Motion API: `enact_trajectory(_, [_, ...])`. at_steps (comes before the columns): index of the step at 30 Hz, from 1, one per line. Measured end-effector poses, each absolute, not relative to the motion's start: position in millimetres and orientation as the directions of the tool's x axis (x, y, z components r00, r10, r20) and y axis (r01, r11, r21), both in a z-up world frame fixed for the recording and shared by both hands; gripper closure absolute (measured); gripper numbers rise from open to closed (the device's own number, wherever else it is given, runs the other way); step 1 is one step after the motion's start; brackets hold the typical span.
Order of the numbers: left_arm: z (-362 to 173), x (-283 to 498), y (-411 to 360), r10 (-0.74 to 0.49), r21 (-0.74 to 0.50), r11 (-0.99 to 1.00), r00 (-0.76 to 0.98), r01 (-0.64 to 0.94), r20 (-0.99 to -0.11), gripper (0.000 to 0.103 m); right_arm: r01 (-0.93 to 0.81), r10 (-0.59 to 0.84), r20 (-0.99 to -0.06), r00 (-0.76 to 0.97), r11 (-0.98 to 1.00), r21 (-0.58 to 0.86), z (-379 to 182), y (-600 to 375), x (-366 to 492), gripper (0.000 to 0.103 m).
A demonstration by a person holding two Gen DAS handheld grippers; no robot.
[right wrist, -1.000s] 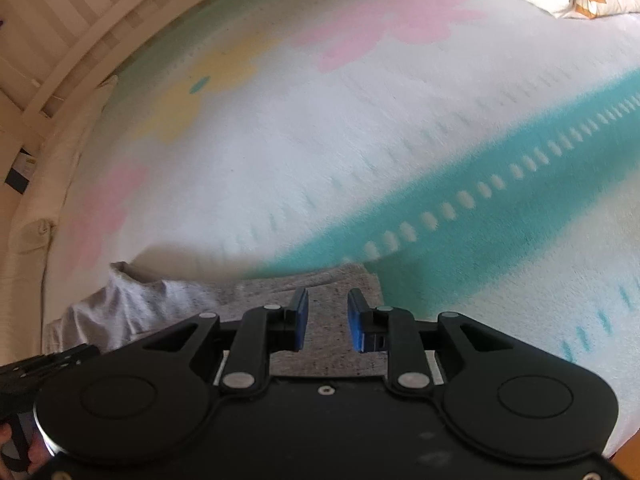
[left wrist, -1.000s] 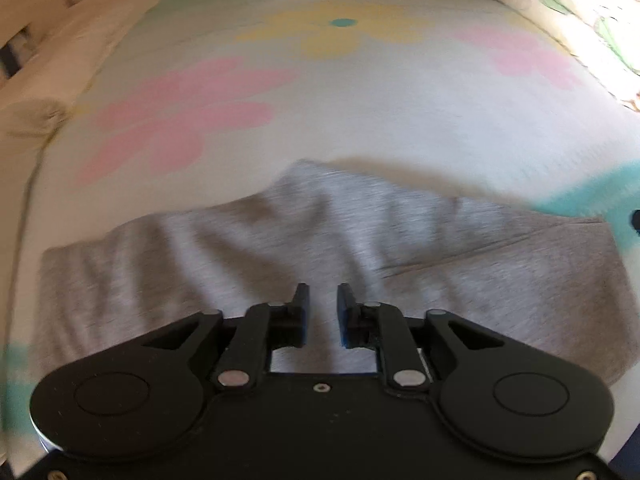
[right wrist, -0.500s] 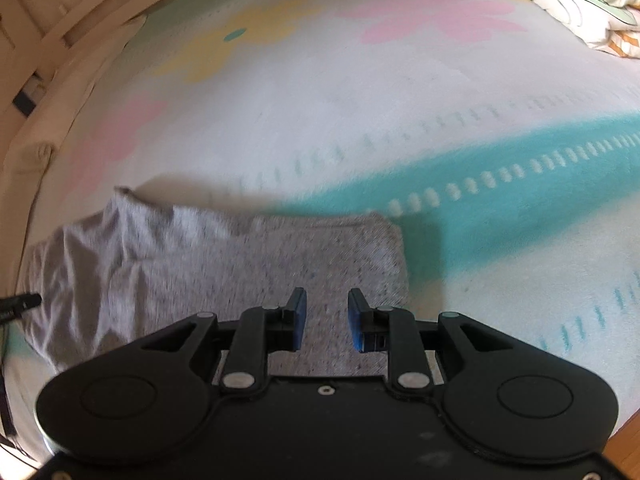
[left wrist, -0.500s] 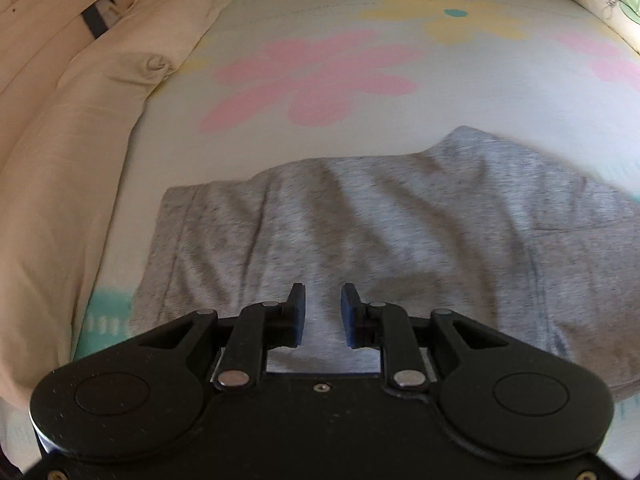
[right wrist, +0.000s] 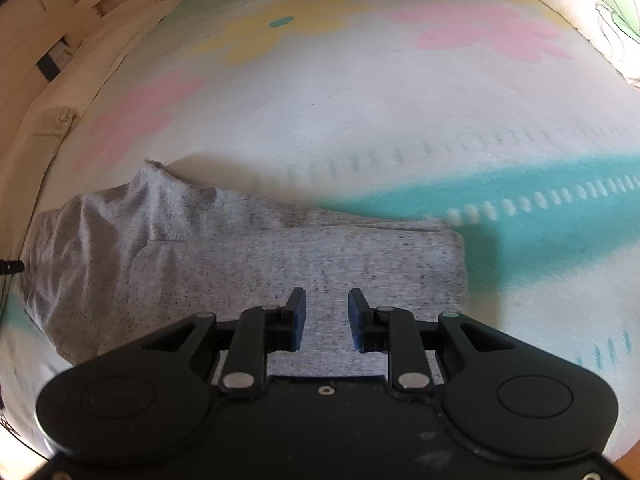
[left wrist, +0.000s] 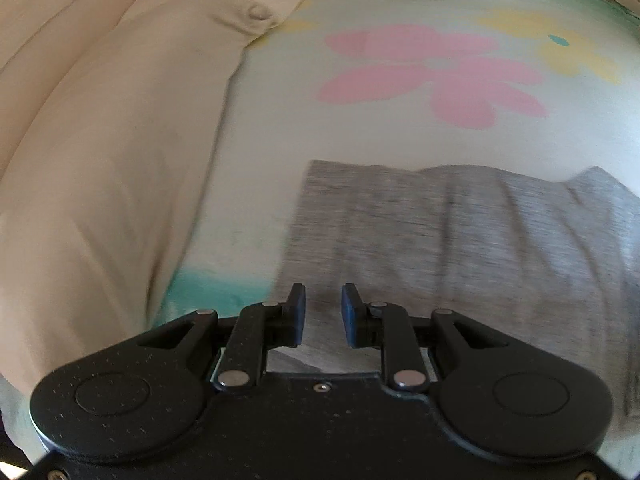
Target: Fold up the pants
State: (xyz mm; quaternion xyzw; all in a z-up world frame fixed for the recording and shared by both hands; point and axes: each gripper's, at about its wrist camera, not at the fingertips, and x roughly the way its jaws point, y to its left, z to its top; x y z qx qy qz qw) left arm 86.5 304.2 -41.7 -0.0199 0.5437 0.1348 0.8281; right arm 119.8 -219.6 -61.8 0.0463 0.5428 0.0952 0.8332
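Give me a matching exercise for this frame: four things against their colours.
Things:
1. pants
2. pillow
3. big flower print
4. stripe on the sheet with white dashes

Colours:
a. teal
b. grey
c. pink
d. cream

Pairs: 1-b, 2-d, 3-c, 4-a

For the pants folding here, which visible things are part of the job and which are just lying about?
Part of the job:
- grey pants
- left tool, open
- right tool, open

Just lying about:
- beige pillow
- flowered blanket underneath
- printed bedding
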Motion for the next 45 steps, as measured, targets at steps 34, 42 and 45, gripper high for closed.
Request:
enact_trajectory(34, [-94, 103, 383, 0.073, -0.022, 0.967, 0.362, -0.252, -0.929, 0.014, -0.175, 0.229, -0.908, 0.350, 0.969, 0.177, -71, -190, 125, 0.078])
enact_trajectory(42, [-84, 99, 382, -0.226, -0.304, 0.932, 0.341, -0.197, -0.913, 0.050, -0.188, 0.250, -0.902, 0.353, 0.963, 0.193, -67, -186, 126, 0.078])
enact_trajectory(45, [-81, 97, 380, -0.236, -0.298, 0.940, 0.313, -0.166, -0.920, 0.045, -0.195, 0.251, -0.901, 0.354, 0.962, 0.192, -66, -185, 126, 0.078])
